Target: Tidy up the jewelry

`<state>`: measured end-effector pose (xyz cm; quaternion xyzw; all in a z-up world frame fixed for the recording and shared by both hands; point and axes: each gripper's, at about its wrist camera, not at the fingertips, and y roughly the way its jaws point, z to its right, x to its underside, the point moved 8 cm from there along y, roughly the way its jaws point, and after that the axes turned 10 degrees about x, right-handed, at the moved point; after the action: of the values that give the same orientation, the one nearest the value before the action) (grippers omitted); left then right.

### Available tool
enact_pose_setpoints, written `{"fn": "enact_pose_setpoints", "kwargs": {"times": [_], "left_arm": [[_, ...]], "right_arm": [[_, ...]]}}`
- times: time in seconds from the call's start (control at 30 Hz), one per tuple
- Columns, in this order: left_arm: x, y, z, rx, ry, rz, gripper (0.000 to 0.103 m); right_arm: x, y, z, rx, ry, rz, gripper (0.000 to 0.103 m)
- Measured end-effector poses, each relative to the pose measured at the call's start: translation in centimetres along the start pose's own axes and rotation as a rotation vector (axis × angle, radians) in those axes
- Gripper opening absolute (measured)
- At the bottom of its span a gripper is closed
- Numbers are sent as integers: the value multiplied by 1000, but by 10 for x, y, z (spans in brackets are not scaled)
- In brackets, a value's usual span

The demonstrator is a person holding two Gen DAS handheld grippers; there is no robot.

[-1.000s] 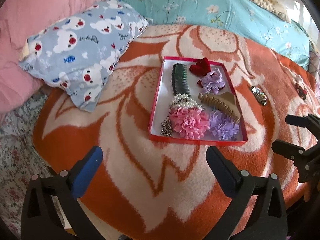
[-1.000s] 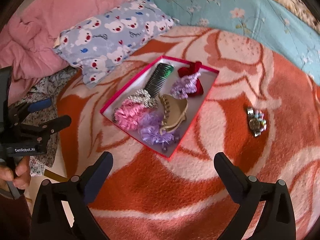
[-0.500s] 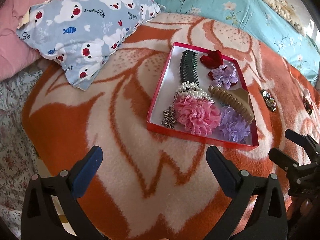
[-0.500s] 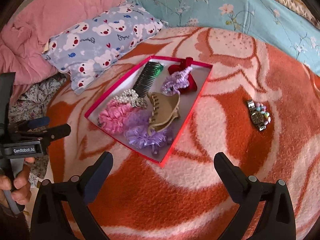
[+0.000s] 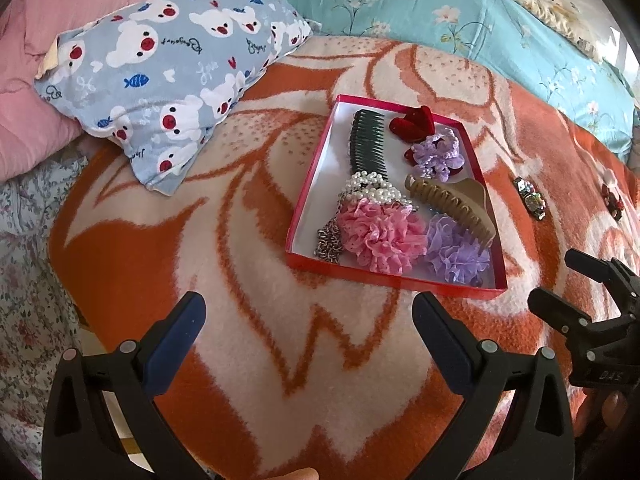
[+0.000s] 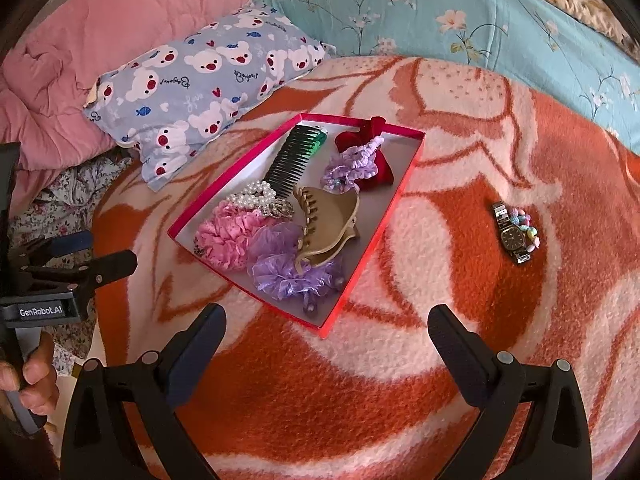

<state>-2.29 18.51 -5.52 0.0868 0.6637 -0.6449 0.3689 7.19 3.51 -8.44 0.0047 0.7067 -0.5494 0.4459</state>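
Wristwatch with bead bracelet | right gripper held wide, nothing gripped | watch lain on blanket at about 1 o'clock from it, well apart, band axis running 11-to-5 | red box at 12 o'clock, between | left gripper wide, judged farther | right arm judged nearer.

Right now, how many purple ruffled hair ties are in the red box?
2. One purple hair tie lies at the box's near end beside the pink one; the other rests on the red bow at the far end.
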Motion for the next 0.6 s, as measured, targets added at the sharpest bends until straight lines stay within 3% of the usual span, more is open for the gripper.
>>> {"fn": "enact_pose_setpoints", "kwargs": {"times": [0.6], "left_arm": [[-5,-10,10,-9,34,43,103]], "right_arm": [[-3,-5,-3,-6,2,11,102]]}}
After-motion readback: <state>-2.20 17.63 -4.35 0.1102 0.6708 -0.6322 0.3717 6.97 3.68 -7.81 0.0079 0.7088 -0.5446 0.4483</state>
